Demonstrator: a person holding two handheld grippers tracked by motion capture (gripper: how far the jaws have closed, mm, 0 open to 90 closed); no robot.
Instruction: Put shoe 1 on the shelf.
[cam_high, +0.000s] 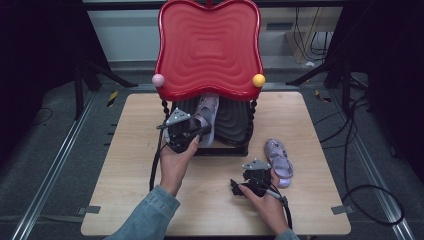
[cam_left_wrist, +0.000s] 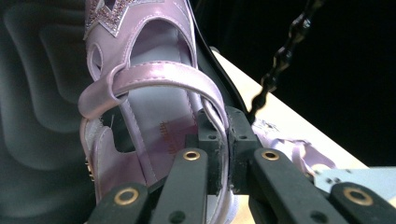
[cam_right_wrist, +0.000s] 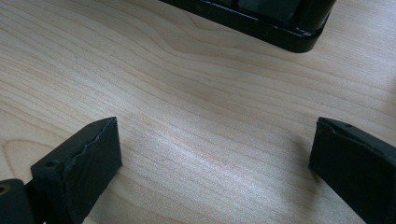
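A lilac sandal (cam_high: 206, 114) lies on the black lower tray (cam_high: 234, 120) of a red-topped rack. My left gripper (cam_high: 201, 132) is shut on the sandal's side rim near the heel. In the left gripper view the jaws pinch that rim (cam_left_wrist: 227, 156) just below the ankle strap (cam_left_wrist: 154, 77). The matching second sandal (cam_high: 278, 161) lies flat on the wooden table (cam_high: 125, 165), right of the rack. My right gripper (cam_high: 248, 181) hovers low over the table just left of it. Its jaws (cam_right_wrist: 217, 140) are open and wide apart, with bare wood between them.
The rack's red wavy top tray (cam_high: 209, 47) overhangs the lower tray, with a pink ball (cam_high: 158, 80) and a yellow ball (cam_high: 258, 80) at its front corners. Its black base (cam_right_wrist: 261, 21) lies just ahead of my right gripper. Black beaded posts (cam_high: 252, 115) stand at the sides.
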